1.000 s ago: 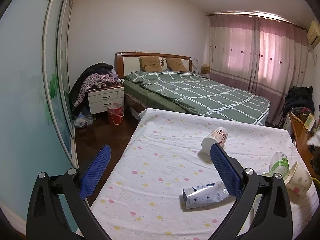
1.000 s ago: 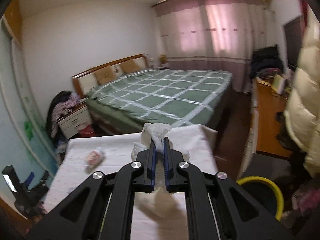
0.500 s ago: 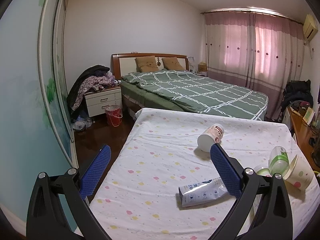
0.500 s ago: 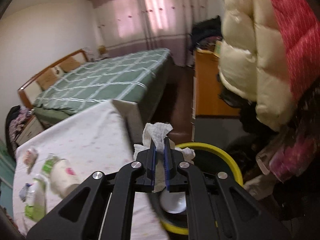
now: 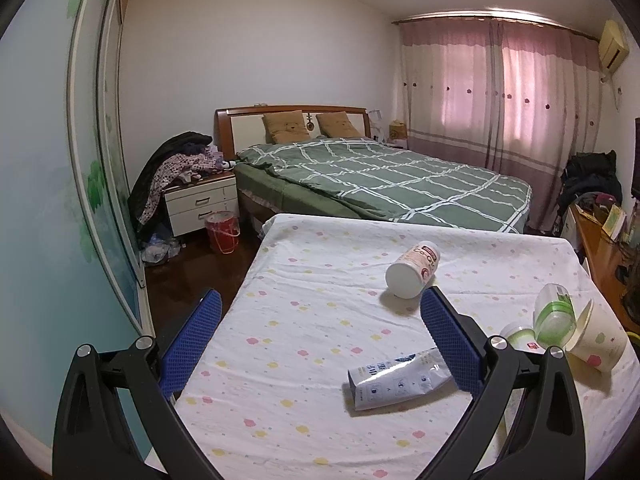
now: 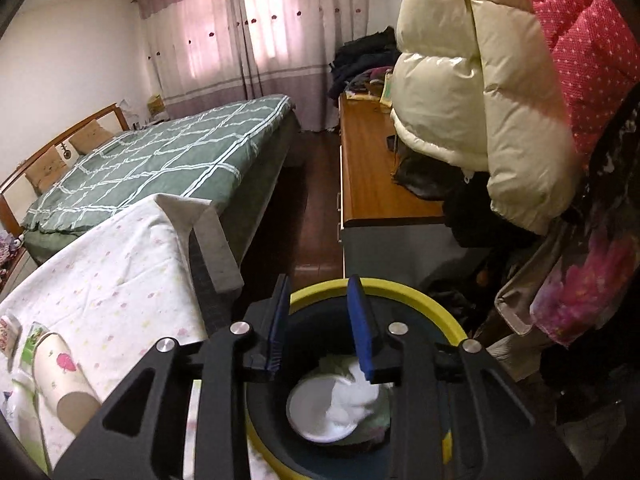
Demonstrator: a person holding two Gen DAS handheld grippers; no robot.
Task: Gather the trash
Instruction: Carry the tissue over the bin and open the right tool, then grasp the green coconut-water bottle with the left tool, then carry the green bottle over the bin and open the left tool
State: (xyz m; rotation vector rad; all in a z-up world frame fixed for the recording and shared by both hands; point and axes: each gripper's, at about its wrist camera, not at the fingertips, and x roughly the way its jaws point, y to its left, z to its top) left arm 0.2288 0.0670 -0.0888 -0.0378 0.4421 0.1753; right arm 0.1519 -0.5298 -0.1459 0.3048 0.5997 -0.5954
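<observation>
Several pieces of trash are waiting on the worktop (image 5: 320, 360). Carton (image 5: 396, 378): lying flat just inside the right jaw of the left gripper (image 5: 320, 340); likely light, crushable, best pinched across its flat body. Paper cup (image 5: 596, 338), clear cup (image 5: 554, 316), tub (image 5: 414, 270): lying tipped beyond and right of those jaws; probably light, apt to roll, best taken at the rim. Left jaws are standing released, grasping nothing. Right gripper (image 6: 320, 320) is hovering over the bin (image 6: 400, 292), jaws released; a tissue (image 6: 356, 396) is lying below them inside. Coats (image 6: 480, 100) are crowding the right.
</observation>
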